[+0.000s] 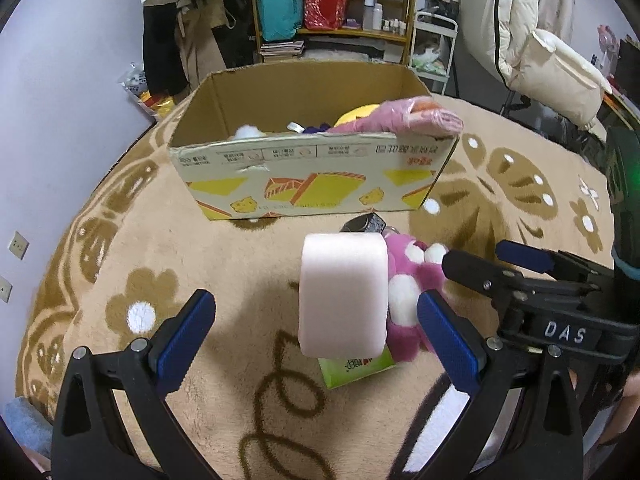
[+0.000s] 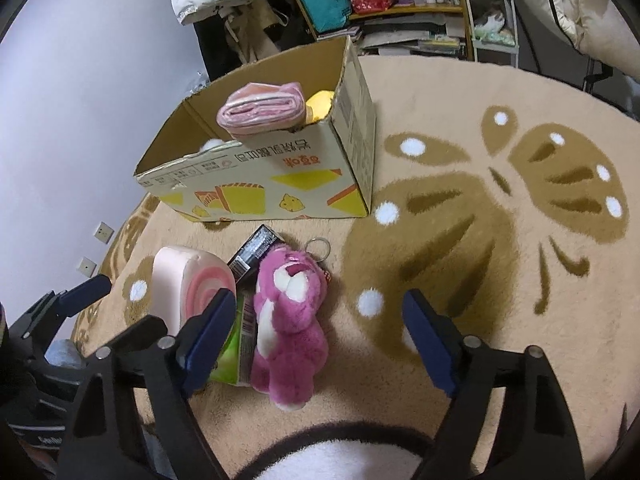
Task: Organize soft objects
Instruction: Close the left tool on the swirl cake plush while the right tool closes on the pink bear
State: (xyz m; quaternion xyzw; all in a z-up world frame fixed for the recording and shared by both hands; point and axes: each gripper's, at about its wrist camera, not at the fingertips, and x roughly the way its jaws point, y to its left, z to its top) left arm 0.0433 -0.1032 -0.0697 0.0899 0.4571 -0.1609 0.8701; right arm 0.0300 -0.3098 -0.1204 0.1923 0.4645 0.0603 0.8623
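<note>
Pink plush bear [image 2: 290, 320] lying face-up on the beige patterned blanket [image 2: 500, 320], just in front of the cardboard box [image 2: 280, 184], keyring end toward the box. Touching its side: a green carton [image 2: 232, 354] and a dark packet [image 2: 256, 252], and beyond those a pink swirl-patterned foam block [image 2: 188, 288] standing on edge. Already in the box: a folded pink bundle [image 2: 260, 110] propped on the near rim, something yellow [image 2: 320, 104] behind it, a bit of white fluff lower down. Right gripper [image 2: 320, 344] spread wide, angled down at the blanket, bear between the jaws but nearer the left blue pad, no pad pressing on it. Left gripper [image 1: 316, 336] spread too, foam block [image 1: 344, 296] between its jaws with clear gaps either side, nothing pinched. Probably the reach-and-align step for the next soft items, bear for the right and foam block for the left, with some sorting done already. Next move, as a judgement: shift the right gripper so the bear's body sits centred, lower until the pads flank the torso, then squeeze on the plush alone, clear of the green carton pressed against it. Likely risks: catching the carton edge along with the fur, or tipping the upright foam block over with the left pad on the way in.
</note>
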